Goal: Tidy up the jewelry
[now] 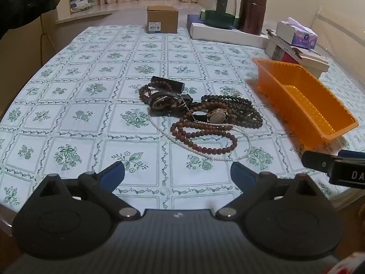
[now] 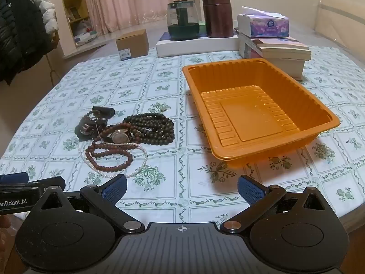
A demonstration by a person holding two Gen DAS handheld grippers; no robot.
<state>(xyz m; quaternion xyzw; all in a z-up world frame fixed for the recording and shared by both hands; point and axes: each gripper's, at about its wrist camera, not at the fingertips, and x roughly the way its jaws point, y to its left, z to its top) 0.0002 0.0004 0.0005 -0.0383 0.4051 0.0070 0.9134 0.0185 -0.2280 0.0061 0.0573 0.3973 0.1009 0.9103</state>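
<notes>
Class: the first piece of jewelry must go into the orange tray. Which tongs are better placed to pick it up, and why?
Probably the left tongs: open, they face the tangled pile of bead necklaces, pearls and watches directly. The right tongs, also open, face the empty orange plastic tray.

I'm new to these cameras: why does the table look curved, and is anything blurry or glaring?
Left wrist view: the fisheye lens bows the table edge; the jewelry pile stays sharp. Right wrist view: same bending, soft indoor light, a faint sheen on the orange tray floor, dark corners, no strong glare.
</notes>
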